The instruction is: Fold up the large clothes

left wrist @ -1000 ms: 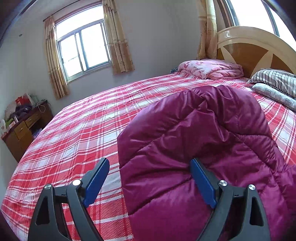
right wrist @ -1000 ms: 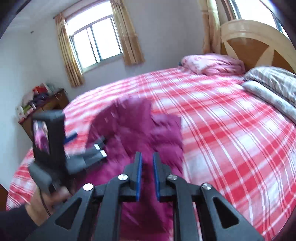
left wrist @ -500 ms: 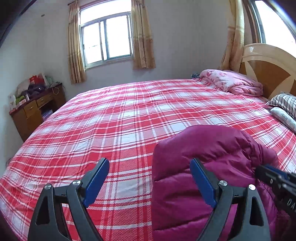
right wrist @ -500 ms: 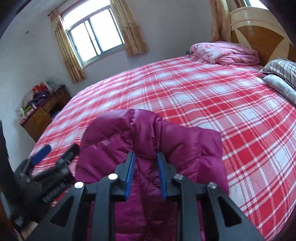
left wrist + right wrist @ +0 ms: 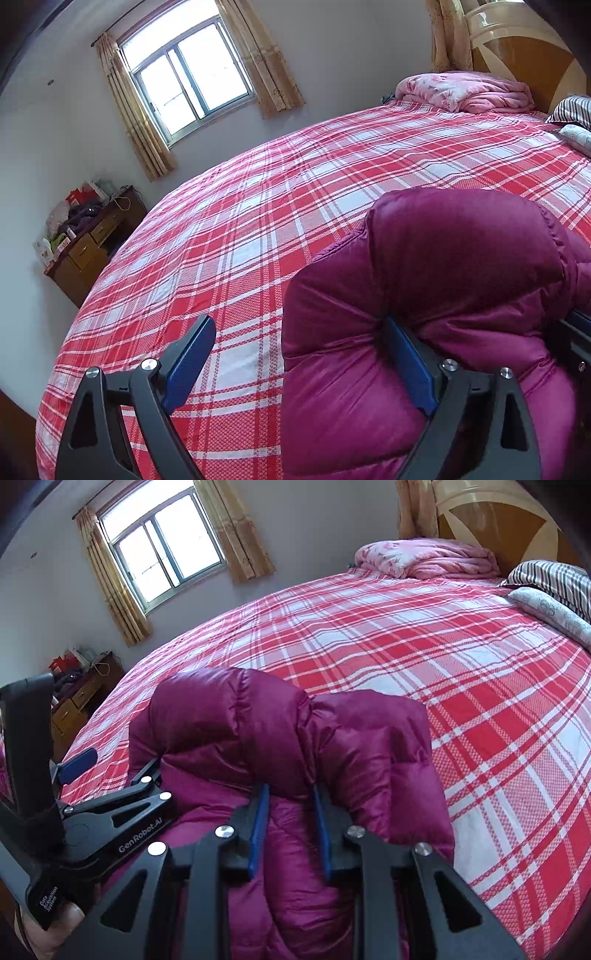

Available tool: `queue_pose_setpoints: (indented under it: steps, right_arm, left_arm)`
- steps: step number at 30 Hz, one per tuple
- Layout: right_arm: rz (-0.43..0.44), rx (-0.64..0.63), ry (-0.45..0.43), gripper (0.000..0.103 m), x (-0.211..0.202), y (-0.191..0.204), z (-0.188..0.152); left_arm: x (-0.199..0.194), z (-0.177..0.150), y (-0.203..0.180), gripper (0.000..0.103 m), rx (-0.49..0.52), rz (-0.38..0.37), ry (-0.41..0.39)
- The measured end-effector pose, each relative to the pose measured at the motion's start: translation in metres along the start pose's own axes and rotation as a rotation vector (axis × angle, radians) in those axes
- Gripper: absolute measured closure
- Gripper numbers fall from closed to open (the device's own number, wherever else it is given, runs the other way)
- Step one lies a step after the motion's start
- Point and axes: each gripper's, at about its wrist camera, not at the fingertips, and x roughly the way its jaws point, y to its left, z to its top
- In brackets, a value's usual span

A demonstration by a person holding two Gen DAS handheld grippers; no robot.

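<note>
We look along two pairs of tongs at a magenta puffer jacket [image 5: 295, 746] lying folded in a thick bundle at the near edge of a bed [image 5: 258, 229], at about five o'clock in the left view. The left tongs [image 5: 295, 365] stand wide apart; their right pad presses a dent into the padding, the left pad hangs over bare sheet. The right tongs [image 5: 290, 827] have just been opening and stand narrowly apart with a ridge of quilted fabric between the blades; whether the pads still pinch it we cannot quite tell.

The jacket looks light, soft and springy, with a slick shell that would likely slide and puff back open. We judge a seam or folded edge the best hold.

The bed wears a red and white plaid sheet. A pink quilt [image 5: 424, 559] lies at one o'clock by the headboard [image 5: 517, 524], a curtained window [image 5: 192, 77] at eleven, a cluttered desk [image 5: 88, 240] at nine.
</note>
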Motion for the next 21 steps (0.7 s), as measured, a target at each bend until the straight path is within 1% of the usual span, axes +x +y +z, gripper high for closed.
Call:
queue_pose_setpoints:
  steps: [6,21]
  right_arm:
    - [-0.01,0.002,0.017,0.077,0.005,0.0,-0.002]
    - [-0.057,-0.024,0.041,0.076,0.013,0.005,-0.004]
  left_arm:
    - [0.009,-0.004,0.001,0.009,-0.025,-0.045,0.024]
    - [0.015,-0.007,0.0,0.009,-0.031,-0.071,0.039]
